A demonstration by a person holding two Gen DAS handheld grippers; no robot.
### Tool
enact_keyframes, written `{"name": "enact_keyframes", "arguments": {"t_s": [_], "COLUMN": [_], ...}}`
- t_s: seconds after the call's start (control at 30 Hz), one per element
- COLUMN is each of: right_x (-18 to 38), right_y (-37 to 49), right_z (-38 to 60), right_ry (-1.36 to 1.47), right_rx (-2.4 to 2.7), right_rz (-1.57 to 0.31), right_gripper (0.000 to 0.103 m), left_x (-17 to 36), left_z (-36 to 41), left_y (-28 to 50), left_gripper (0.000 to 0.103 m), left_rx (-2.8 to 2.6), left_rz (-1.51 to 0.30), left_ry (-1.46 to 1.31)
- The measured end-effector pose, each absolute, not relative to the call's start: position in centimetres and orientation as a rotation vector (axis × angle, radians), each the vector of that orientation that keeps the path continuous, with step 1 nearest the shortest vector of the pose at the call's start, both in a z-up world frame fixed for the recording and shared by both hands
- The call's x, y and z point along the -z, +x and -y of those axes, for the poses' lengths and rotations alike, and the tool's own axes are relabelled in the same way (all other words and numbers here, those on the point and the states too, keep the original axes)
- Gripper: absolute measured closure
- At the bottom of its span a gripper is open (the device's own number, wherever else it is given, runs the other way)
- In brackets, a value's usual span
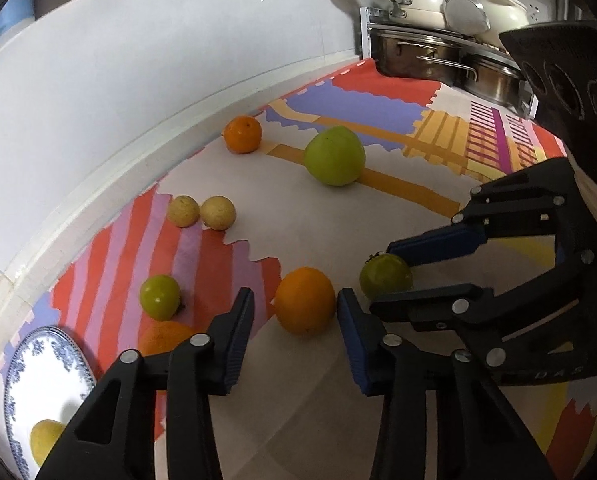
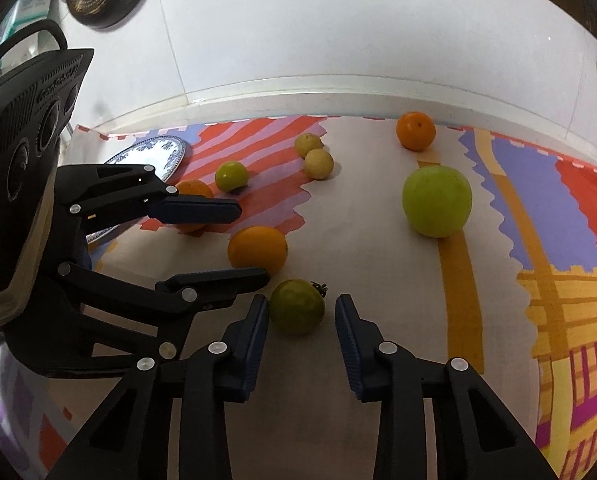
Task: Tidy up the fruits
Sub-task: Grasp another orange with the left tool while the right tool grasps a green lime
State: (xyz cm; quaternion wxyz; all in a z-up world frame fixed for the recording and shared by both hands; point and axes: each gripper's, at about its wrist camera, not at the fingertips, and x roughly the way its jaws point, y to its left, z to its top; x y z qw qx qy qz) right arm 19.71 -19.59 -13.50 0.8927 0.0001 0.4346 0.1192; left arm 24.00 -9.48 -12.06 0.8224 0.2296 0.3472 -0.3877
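- Left gripper (image 1: 296,312) around a smooth orange (image 1: 305,300) on the patterned mat (image 1: 298,400); pads flank it closely, contact unclear.
- Right gripper (image 2: 302,316) either side of a dull green fruit with a stem (image 2: 296,306); narrow gaps visible, not pressing.
- Beyond: large green fruit (image 1: 334,156), far orange (image 1: 242,134) by the wall edge, two pale yellow fruits (image 1: 200,212) touching, small green fruit (image 1: 159,296).
- Blue-patterned plate (image 1: 46,364) near left (a yellow fruit (image 1: 46,438) on it).
- Open mat between large green fruit and grippers; pots (image 1: 438,56) at far right.
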Motion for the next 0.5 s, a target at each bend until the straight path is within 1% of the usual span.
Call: {"name": "enact_keyframes", "arguments": {"t_s": [0.03, 0.23, 0.5], "right_x": [13.6, 13.4, 12.3], "right_y": [19.7, 19.7, 18.9], "right_z": [19.6, 20.0, 20.6], "right_ry": [0.003, 0.022, 0.053], "right_rx": [-0.250, -0.241, -0.230], "right_rz": [-0.904, -0.900, -0.881], "right_gripper": [0.072, 0.073, 0.073], "left_x": [12.2, 12.0, 9.4], "left_z": [9.6, 9.2, 7.6], "left_y": [24.0, 23.9, 21.8], "left_gripper": [0.071, 0.071, 0.071], "left_rx": [0.826, 0.751, 0.641], "left_rz": [-0.751, -0.794, -0.762], "left_ry": [0.483, 0.419, 0.329]}}
